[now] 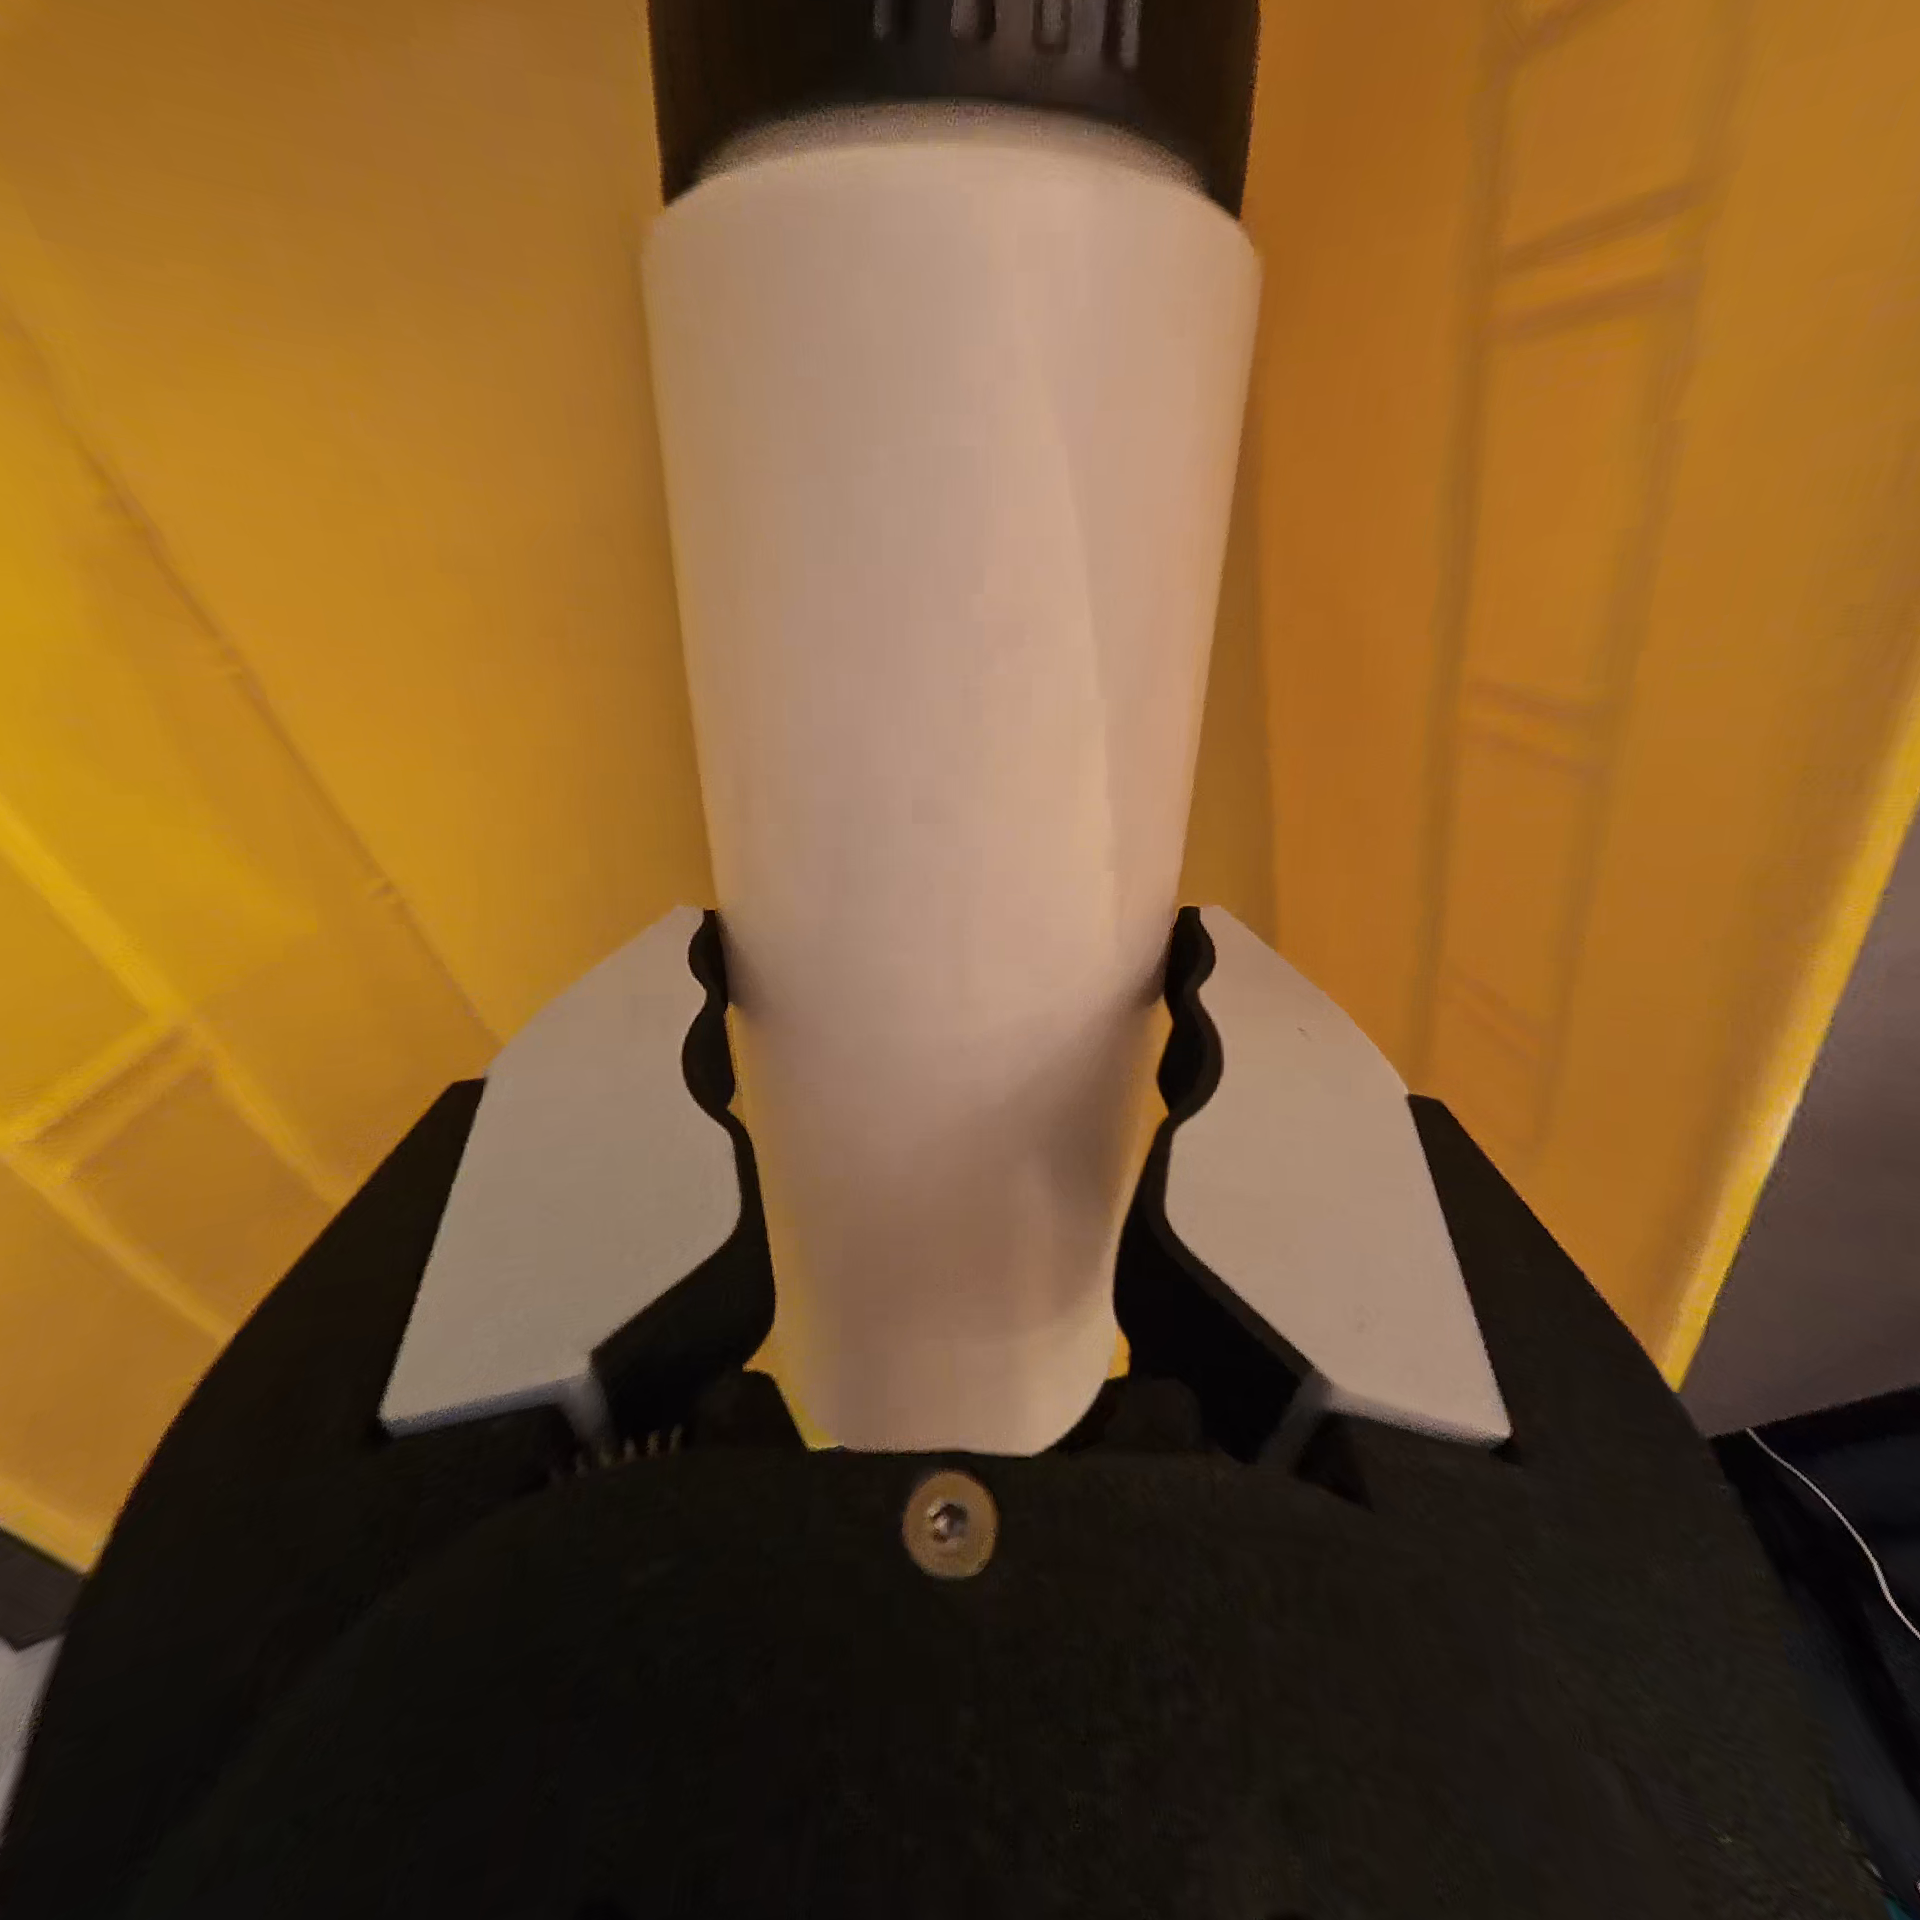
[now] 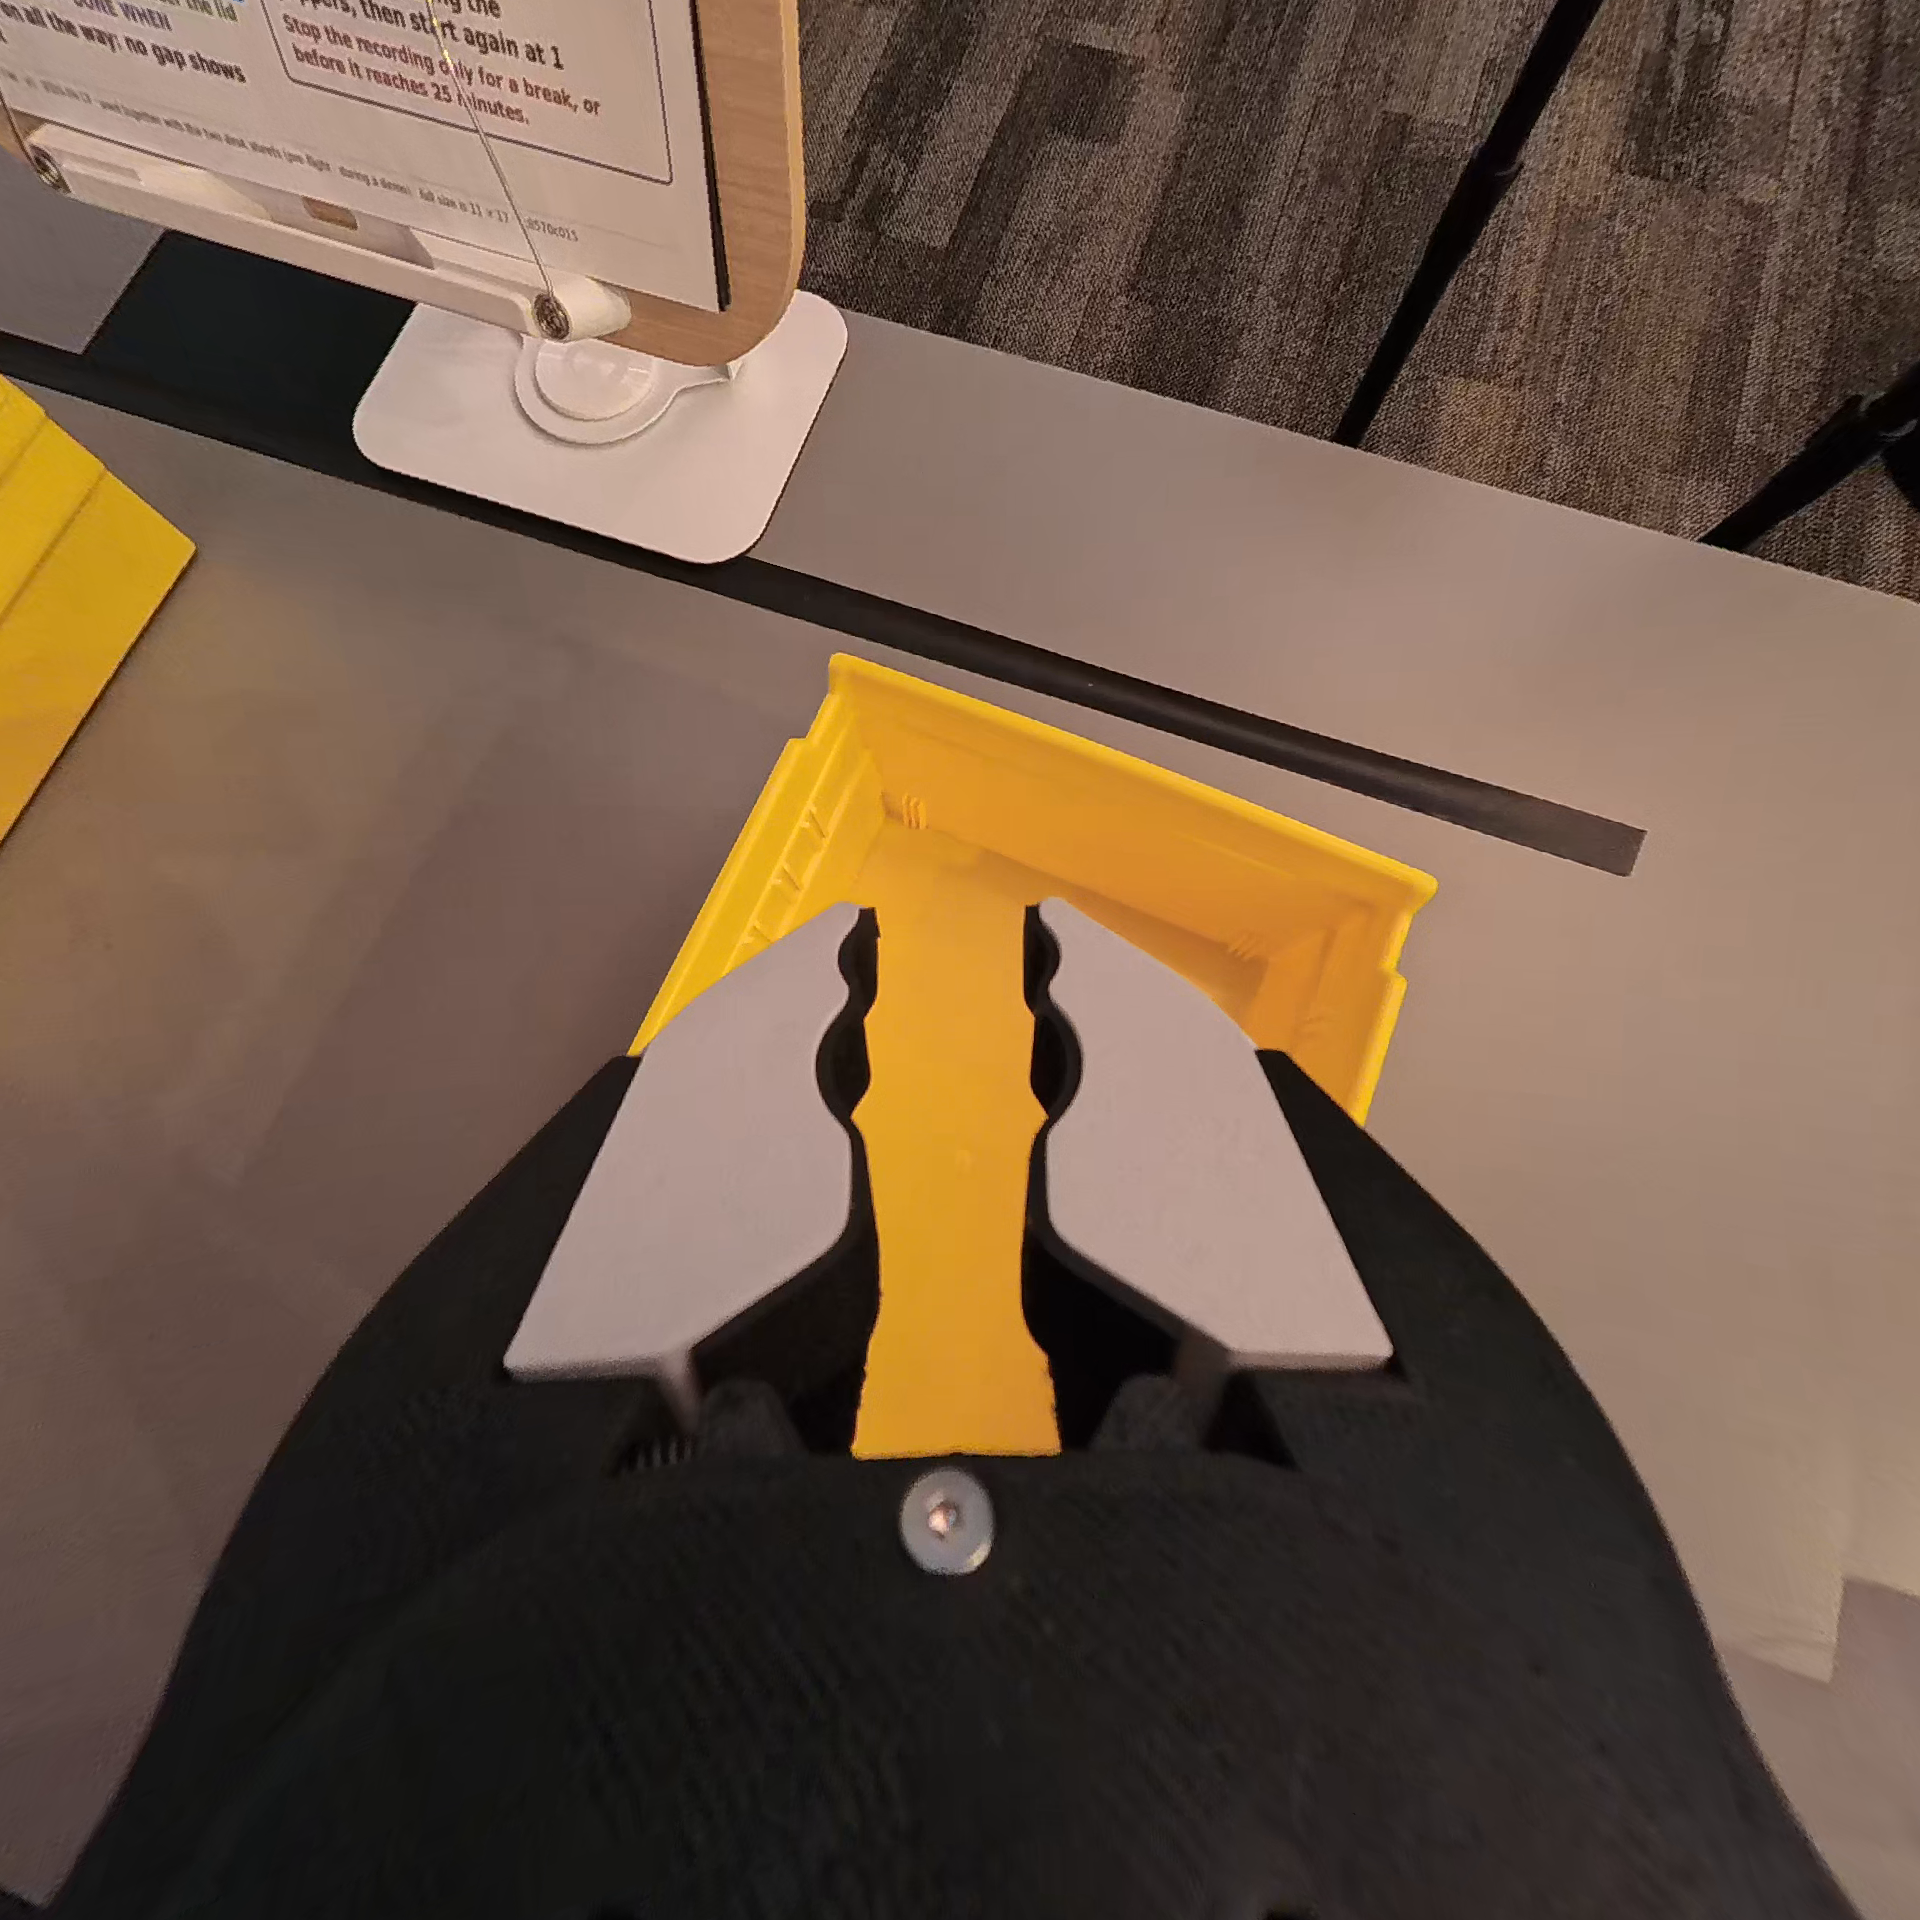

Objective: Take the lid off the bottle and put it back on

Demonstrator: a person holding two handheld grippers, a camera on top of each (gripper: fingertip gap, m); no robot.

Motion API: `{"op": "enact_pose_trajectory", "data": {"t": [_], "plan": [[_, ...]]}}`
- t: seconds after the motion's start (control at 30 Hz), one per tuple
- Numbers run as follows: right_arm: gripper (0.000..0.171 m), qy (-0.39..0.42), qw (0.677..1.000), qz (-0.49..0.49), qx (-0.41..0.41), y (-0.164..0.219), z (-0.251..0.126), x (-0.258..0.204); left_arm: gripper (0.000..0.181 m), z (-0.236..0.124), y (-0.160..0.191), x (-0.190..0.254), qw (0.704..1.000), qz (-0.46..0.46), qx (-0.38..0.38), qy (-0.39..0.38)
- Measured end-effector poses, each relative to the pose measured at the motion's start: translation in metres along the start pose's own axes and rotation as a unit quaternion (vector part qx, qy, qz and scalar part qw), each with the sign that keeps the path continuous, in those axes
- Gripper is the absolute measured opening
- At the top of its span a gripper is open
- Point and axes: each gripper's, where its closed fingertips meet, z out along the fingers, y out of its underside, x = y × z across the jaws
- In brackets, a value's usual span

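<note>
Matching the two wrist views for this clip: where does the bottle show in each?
Left wrist view: bottle fills the centre, gripped in the left claw, black lid on at top edge.
Right wrist view: not in it.
Shared landmark: yellow bin, likely the same yellow behind the bottle.

bottle (image 1: 951,727) between left gripper (image 1: 951,997) fingers, lid (image 1: 951,94) atop

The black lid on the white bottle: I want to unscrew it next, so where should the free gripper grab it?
Probably around the lid's ribbed side wall, coming from the end opposite the left gripper, which clamps the bottle's body. The right gripper is open, over a yellow bin.
</note>
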Motion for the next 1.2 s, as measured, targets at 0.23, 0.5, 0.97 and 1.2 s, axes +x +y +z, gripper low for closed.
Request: {"op": "enact_pose_trajectory", "data": {"t": [0.23, 0.5, 0.97, 1.2], "plan": [[0.028, -0.002, 1.0, -0.004, -0.013, 0.003, 0.004, -0.003, 0.078, -0.001, -0.02, 0.006, 0.999, 0.016, 0.045, 0.013], [0.028, -0.004, 0.999, -0.011, -0.033, 0.009, 0.009, -0.005, 0.075, -0.003, -0.042, 0.011, 0.995, 0.027, 0.095, 0.025], [0.028, -0.004, 0.998, -0.024, -0.053, 0.013, 0.017, -0.01, 0.075, -0.022, -0.031, -0.001, 0.994, 0.025, 0.105, 0.001], [0.028, 0.0, 0.998, -0.032, -0.059, 0.014, 0.02, -0.013, 0.075, -0.07, -0.031, 0.001, 0.982, 0.032, 0.185, -0.009]]}}
